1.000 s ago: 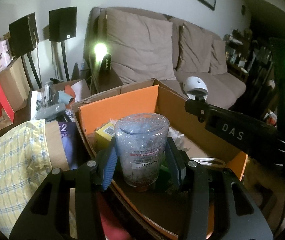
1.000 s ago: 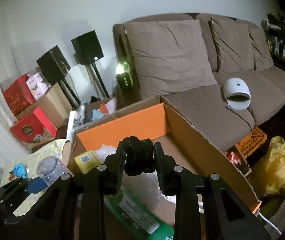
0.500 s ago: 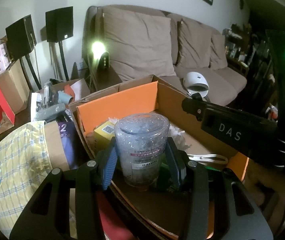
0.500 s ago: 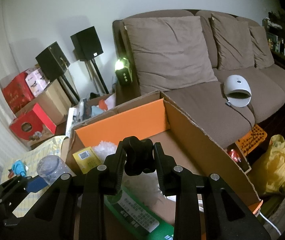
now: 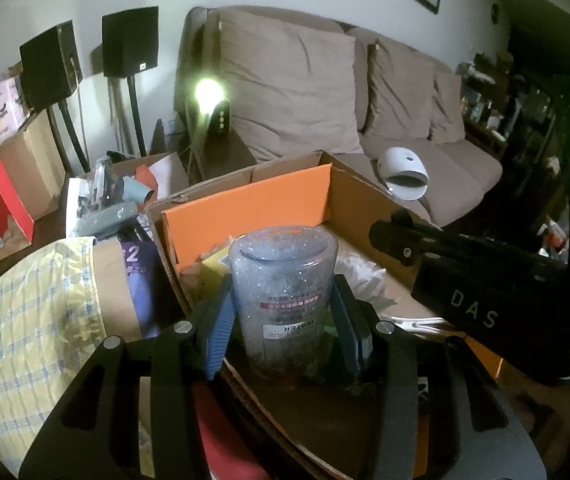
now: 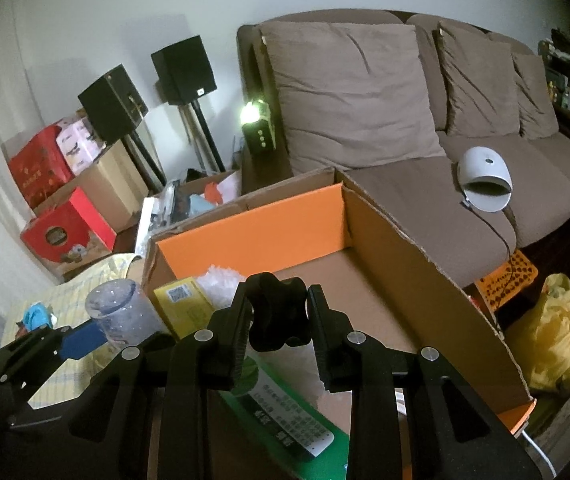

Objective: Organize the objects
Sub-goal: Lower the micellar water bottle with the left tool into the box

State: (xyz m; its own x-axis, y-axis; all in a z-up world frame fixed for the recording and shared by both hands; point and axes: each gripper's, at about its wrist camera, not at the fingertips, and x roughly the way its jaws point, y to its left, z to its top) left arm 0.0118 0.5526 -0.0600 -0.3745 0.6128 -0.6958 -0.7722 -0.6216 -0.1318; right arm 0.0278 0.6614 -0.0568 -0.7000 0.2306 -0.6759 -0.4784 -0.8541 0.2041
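The left gripper (image 5: 283, 320) clamps an upside-down clear plastic water bottle (image 5: 283, 292), base pointing up, over the near left corner of the open cardboard box with orange inner walls (image 6: 253, 224), seemingly ready to drop in. The right gripper (image 6: 277, 320) pinches a black lobed plastic knob (image 6: 277, 316) above the box's middle. At eleven o'clock inside sit a yellow carton (image 6: 183, 308) and white crumpled wrapping (image 6: 221, 280); bare floor opens toward one o'clock. A green flat packet (image 6: 285, 412) lies nearest.
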